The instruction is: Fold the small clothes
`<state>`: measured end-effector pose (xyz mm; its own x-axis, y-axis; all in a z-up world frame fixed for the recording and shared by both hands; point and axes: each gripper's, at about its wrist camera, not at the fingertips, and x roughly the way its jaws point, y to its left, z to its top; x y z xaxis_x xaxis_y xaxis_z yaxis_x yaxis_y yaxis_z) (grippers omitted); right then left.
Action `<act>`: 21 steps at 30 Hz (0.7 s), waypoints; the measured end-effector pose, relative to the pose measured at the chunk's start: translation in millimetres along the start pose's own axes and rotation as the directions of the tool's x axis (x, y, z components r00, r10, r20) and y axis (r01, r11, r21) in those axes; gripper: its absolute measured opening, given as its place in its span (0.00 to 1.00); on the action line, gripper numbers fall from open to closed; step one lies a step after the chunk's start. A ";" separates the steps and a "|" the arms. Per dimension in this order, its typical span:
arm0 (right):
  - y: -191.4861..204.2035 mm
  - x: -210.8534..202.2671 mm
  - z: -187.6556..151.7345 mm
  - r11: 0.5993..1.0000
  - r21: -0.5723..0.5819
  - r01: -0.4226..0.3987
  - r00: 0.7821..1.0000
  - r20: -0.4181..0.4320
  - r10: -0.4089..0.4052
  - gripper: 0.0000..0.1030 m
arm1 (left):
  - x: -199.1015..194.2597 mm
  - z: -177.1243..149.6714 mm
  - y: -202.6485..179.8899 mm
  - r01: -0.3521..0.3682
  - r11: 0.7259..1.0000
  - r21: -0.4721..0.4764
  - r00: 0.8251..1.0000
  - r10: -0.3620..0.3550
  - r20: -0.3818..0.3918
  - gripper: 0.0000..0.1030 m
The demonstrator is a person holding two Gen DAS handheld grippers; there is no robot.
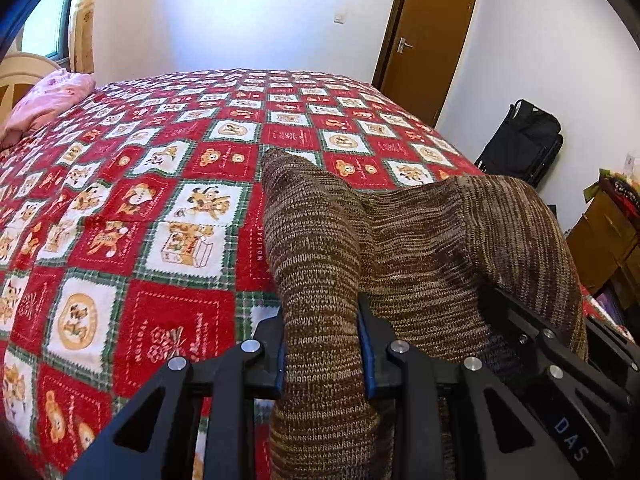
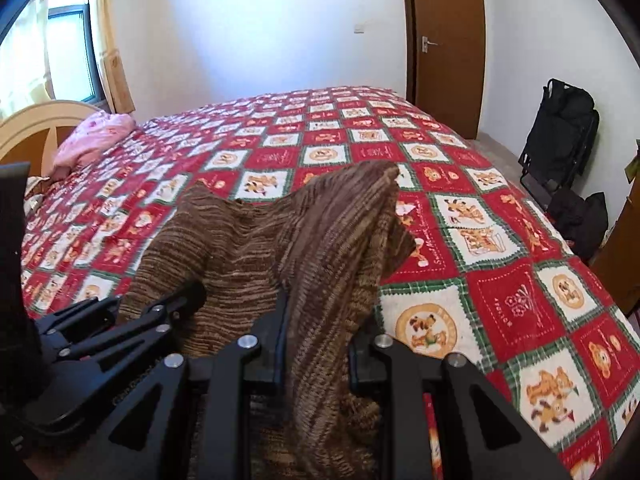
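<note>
Red patchwork bedspread [image 1: 132, 216] fills a white-walled room. Brown striped knitted garment [image 1: 420, 240] is clamped by left gripper [image 1: 322, 344] and right gripper [image 2: 318, 344]; its lower edge is cut off.

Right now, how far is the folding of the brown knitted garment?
Early stage. Done: the left gripper and the right gripper each pinch a part of the brown knitted garment. In hand: it hangs bunched between them above the red patchwork blanket. Left: no neat fold shows yet; it must be laid flat and folded.
</note>
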<state>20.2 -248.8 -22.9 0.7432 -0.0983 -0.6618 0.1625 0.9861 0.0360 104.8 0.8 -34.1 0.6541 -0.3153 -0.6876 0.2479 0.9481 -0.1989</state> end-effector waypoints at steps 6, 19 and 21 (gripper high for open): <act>13.0 -22.5 -3.1 1.000 0.010 -0.014 1.000 0.019 0.014 0.24 | -19.5 -1.7 5.9 0.016 1.000 -0.017 1.000 -0.015 0.015 0.27; 43.3 -62.4 -10.2 1.000 -0.007 -0.027 0.997 0.072 0.027 0.24 | -66.1 -8.0 20.5 0.013 1.000 -0.010 0.996 -0.012 0.089 0.27; 46.9 -65.5 -11.6 0.999 -0.004 -0.035 0.997 0.071 0.035 0.24 | -70.2 -10.2 25.0 0.008 1.000 -0.011 0.996 -0.007 0.090 0.27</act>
<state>-28.4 -194.6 13.4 0.7924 -0.0728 -0.6056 0.1336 0.9895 0.0558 57.8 47.0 2.1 0.7139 -0.3244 -0.6206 0.2455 0.9459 -0.2119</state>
